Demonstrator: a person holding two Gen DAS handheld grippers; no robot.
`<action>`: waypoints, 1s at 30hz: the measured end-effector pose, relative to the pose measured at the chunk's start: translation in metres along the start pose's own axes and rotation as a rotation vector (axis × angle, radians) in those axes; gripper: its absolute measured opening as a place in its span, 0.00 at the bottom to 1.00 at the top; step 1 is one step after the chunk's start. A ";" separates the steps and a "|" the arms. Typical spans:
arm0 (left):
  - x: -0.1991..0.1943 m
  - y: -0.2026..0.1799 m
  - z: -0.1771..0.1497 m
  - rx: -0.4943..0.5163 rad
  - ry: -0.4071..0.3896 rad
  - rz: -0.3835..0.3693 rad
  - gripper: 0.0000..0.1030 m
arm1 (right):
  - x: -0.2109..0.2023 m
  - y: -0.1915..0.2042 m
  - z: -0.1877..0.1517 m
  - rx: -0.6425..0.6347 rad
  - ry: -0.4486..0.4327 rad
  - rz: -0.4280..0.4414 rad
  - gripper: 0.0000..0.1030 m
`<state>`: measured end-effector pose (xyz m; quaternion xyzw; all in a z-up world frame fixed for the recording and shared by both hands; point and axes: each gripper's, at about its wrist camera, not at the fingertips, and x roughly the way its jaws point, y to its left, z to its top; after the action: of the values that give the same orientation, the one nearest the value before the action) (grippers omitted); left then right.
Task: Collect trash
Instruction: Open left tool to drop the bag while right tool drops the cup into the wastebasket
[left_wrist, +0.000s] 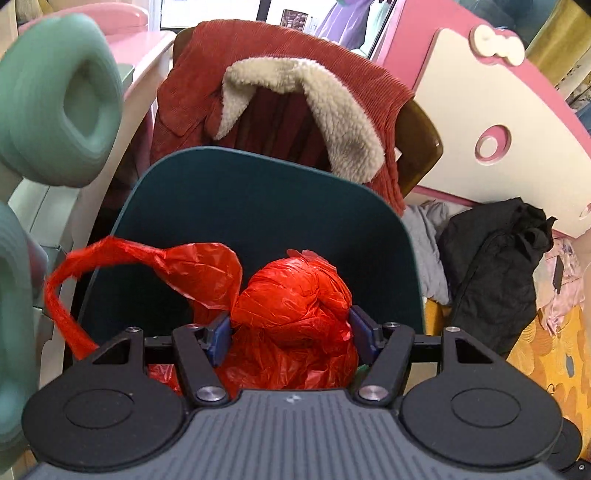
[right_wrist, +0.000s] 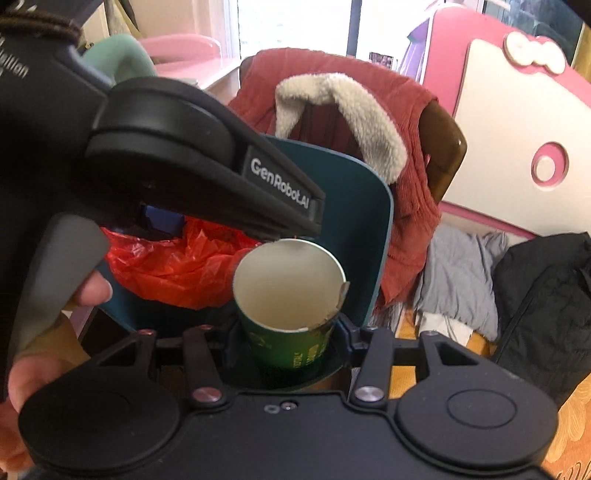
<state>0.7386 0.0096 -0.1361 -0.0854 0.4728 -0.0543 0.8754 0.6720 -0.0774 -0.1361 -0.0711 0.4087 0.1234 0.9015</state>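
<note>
Left wrist: left gripper (left_wrist: 290, 328) clamps red bag (left_wrist: 295, 295) inside bin rim (left_wrist: 258, 155); right gripper (right_wrist: 288, 334) grips torn-rimmed cup (right_wrist: 288, 291).

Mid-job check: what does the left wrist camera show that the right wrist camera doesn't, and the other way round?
Only the left wrist view: the left gripper closed on a bunched red plastic bag, its loose handle trailing left, and green foam rings at the left edge.

Only the right wrist view: the right gripper clamping a green paper cup with a torn rim, and a hand on the other gripper's handle.

Both: the dark teal bin, the rust jacket with fleece collar on the chair, the black bag and the pink headboard.
</note>
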 end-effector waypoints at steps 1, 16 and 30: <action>0.002 0.001 0.000 -0.001 0.008 0.007 0.64 | 0.003 0.001 0.000 -0.003 0.009 0.002 0.47; 0.021 0.021 -0.015 -0.053 0.085 0.023 0.78 | -0.004 -0.001 0.003 -0.005 -0.009 0.019 0.62; -0.022 -0.008 -0.039 0.018 0.017 0.033 0.78 | -0.075 -0.012 -0.018 -0.056 -0.119 0.059 0.83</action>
<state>0.6934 0.0023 -0.1374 -0.0690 0.4811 -0.0449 0.8728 0.6143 -0.1058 -0.0912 -0.0766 0.3527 0.1654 0.9178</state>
